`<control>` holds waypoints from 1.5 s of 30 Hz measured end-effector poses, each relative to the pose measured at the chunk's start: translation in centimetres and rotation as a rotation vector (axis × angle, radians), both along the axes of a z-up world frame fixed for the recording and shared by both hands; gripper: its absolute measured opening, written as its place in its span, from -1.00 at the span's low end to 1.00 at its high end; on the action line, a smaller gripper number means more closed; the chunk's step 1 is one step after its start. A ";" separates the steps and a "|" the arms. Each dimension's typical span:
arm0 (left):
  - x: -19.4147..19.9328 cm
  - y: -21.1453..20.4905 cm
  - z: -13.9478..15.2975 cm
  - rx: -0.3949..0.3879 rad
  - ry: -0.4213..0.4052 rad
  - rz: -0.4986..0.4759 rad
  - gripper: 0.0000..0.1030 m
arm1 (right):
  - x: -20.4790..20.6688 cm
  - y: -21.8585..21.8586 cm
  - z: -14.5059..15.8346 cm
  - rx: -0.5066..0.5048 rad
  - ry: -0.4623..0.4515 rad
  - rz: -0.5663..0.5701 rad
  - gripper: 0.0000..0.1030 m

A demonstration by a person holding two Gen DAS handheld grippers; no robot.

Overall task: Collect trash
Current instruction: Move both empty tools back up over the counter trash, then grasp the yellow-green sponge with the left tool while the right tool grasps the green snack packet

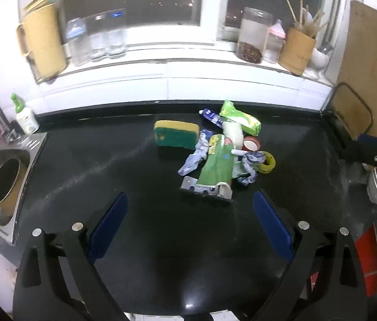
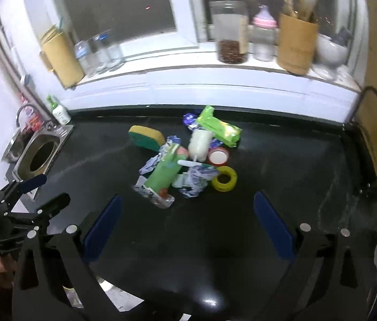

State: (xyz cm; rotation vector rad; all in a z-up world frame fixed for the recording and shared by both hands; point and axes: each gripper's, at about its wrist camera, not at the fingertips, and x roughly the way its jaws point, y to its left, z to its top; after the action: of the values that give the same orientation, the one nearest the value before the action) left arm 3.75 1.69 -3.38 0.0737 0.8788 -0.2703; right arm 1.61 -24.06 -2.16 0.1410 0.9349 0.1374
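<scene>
A trash pile lies mid-counter, beyond both grippers. It holds a green packet [image 1: 216,165] [image 2: 165,172], crumpled blue-white wrappers [image 1: 196,155] [image 2: 192,184], a light green wrapper [image 1: 239,117] [image 2: 219,128], a white bottle [image 1: 232,132] [image 2: 200,143], a yellow tape roll [image 1: 267,161] [image 2: 224,179] and a red-rimmed lid [image 1: 251,144] [image 2: 217,156]. A yellow-green sponge [image 1: 176,133] [image 2: 147,137] sits left of it. My left gripper [image 1: 191,196] [image 2: 46,190] hangs open and empty above the counter. My right gripper [image 2: 188,197] is likewise open and empty; one of its fingers [image 1: 375,152] shows at the right edge.
A steel panel with a round opening [image 1: 4,184] [image 2: 40,157] sits at the counter's left end, by a faucet and a soap bottle [image 1: 25,117]. The window sill carries water bottles [image 1: 77,40], a jar [image 2: 231,34] and a bamboo holder [image 2: 296,45]. A wooden board [image 1: 372,69] leans at the right.
</scene>
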 end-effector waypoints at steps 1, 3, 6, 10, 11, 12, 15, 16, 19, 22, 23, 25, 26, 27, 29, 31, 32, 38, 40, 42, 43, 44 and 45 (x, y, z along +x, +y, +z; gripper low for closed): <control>0.3 -0.4 -0.1 0.005 0.002 -0.003 0.79 | 0.0 -0.2 -0.1 0.002 0.000 -0.003 0.85; 0.6 -0.6 -0.2 0.020 0.006 -0.004 0.79 | 0.3 -0.4 -0.1 -0.009 -0.003 -0.006 0.85; 1.8 -0.8 -0.8 0.033 0.022 0.001 0.79 | 1.1 -0.8 -0.4 0.001 0.003 -0.001 0.85; 4.5 -0.6 -2.2 0.040 0.061 0.028 0.79 | 2.1 -1.2 -1.1 0.000 0.013 0.005 0.85; 5.2 -0.7 -2.6 0.042 0.068 0.031 0.79 | 2.6 -1.3 -1.3 0.002 0.017 0.008 0.85; 6.0 -0.8 -3.1 0.045 0.074 0.034 0.79 | 3.1 -1.4 -1.7 0.001 0.023 0.013 0.85; 9.1 -1.0 -4.7 0.043 0.118 0.065 0.79 | 5.0 -1.7 -2.9 -0.005 0.041 0.021 0.85; 10.3 -0.8 -5.3 0.022 0.143 0.087 0.79 | 5.6 -1.8 -3.2 -0.007 0.047 0.022 0.85; 13.9 -0.6 -6.9 -0.049 0.219 0.147 0.79 | 8.4 -2.2 -5.0 -0.020 0.079 0.026 0.85; 16.7 -0.9 -8.1 -0.084 0.261 0.197 0.79 | 11.3 -2.6 -6.4 -0.023 0.102 0.030 0.85; 17.9 -1.1 -8.5 -0.085 0.274 0.211 0.79 | 12.3 -2.6 -7.0 -0.026 0.108 0.035 0.85; 20.0 -1.7 -9.3 -0.077 0.297 0.240 0.79 | 14.5 -2.7 -8.1 -0.037 0.122 0.054 0.85; 21.3 -2.0 -10.0 -0.079 0.315 0.262 0.79 | 15.4 -2.6 -8.6 -0.043 0.127 0.064 0.85; 22.0 -2.2 -10.4 -0.078 0.324 0.274 0.79 | 16.8 -2.5 -9.4 -0.052 0.136 0.082 0.85; 23.7 -2.5 -11.6 -0.073 0.351 0.314 0.79 | 19.4 -2.4 -11.3 -0.078 0.160 0.113 0.85; 25.2 -2.8 -12.9 -0.074 0.378 0.351 0.79 | 21.6 -2.3 -13.1 -0.094 0.186 0.142 0.85; 25.6 -2.9 -13.4 -0.073 0.388 0.363 0.79 | 22.8 -2.3 -14.3 -0.103 0.200 0.159 0.85; 28.0 -3.4 -16.6 -0.072 0.451 0.418 0.79 | 27.9 -2.9 -19.2 -0.158 0.253 0.231 0.81; 28.5 -3.5 -17.4 -0.071 0.463 0.428 0.78 | 29.1 -3.2 -20.8 -0.166 0.286 0.266 0.52; 28.7 -3.5 -17.8 -0.076 0.465 0.428 0.73 | 29.6 -3.5 -21.5 -0.153 0.302 0.290 0.28; 28.6 -3.6 -17.9 -0.073 0.464 0.430 0.68 | 29.6 -3.6 -21.5 -0.149 0.299 0.301 0.26; 28.6 -3.6 -17.9 -0.081 0.463 0.426 0.56 | 29.6 -3.6 -21.5 -0.147 0.294 0.310 0.24; 28.5 -3.6 -17.9 -0.092 0.461 0.421 0.40 | 29.5 -3.7 -21.4 -0.145 0.292 0.320 0.17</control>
State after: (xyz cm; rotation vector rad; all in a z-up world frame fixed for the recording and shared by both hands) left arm 32.27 -1.96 -21.30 -0.2675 1.3114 0.0737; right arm 31.06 -27.74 -23.60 -0.1284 1.2520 0.3506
